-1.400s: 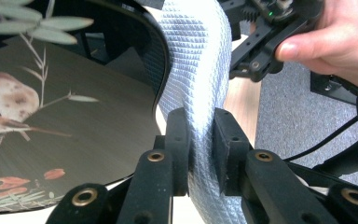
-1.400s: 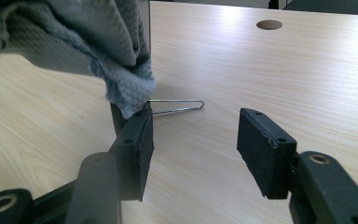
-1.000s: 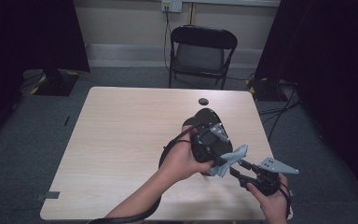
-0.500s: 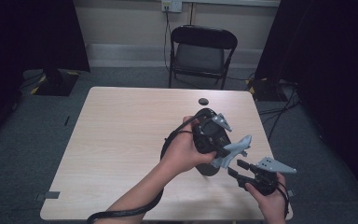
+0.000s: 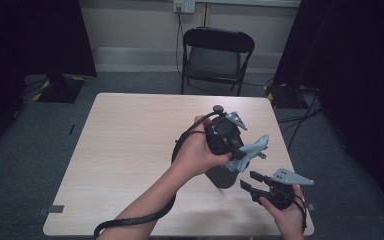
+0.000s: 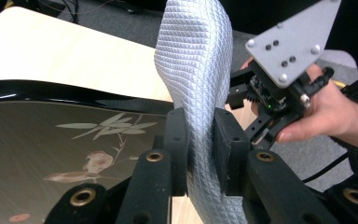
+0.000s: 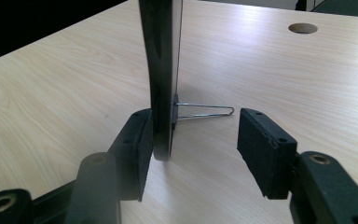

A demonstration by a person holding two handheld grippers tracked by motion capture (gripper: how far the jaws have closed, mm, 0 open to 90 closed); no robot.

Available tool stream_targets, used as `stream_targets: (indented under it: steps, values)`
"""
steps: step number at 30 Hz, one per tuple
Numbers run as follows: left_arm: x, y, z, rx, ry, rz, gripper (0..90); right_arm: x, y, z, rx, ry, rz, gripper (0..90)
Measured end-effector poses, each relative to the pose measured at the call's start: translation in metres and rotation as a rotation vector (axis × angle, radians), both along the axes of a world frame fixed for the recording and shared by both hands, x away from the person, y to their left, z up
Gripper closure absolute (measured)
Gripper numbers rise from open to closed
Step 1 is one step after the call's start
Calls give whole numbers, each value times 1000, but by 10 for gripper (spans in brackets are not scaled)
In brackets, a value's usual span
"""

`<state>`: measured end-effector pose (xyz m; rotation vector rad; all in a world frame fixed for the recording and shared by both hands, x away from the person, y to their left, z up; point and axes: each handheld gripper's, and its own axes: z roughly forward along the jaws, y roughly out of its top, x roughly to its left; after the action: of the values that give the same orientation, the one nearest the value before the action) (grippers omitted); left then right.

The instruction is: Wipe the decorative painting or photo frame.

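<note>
Left gripper view shows the left hand-held gripper with its pads clamped on a grey, diamond-textured cloth, which rises in a folded strip from between the jaws. Just beside the cloth, to its left in that view, lies the glossy dark face of a framed plaque, painted with pale bamboo leaves and small brown birds under a black rim.

Right gripper view shows the right hand-held gripper with its jaws apart around the plaque's lower edge: one pad looks to touch the plaque's face, the other stands clear of it. The plaque stands upright on the pale wooden counter, a thin wire stand jutting from its back.

High view places the plaque near the counter's right front edge, with the cloth just above it.
</note>
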<state>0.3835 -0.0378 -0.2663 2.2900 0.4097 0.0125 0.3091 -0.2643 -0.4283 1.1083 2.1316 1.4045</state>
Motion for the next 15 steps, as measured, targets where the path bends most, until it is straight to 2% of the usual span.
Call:
stream_targets:
  steps: [5, 10, 15]
  values:
    - [4, 2, 0, 2, 10, 19, 768, 0, 9, -2, -10, 5, 20, 457]
    - [6, 4, 1, -3, 6, 21, 768, 3, 16, -4, -6, -3, 33, 458]
    - [6, 6, 3, 3, -1, 27, 769, 6, 21, -8, -17, 10, 34, 468]
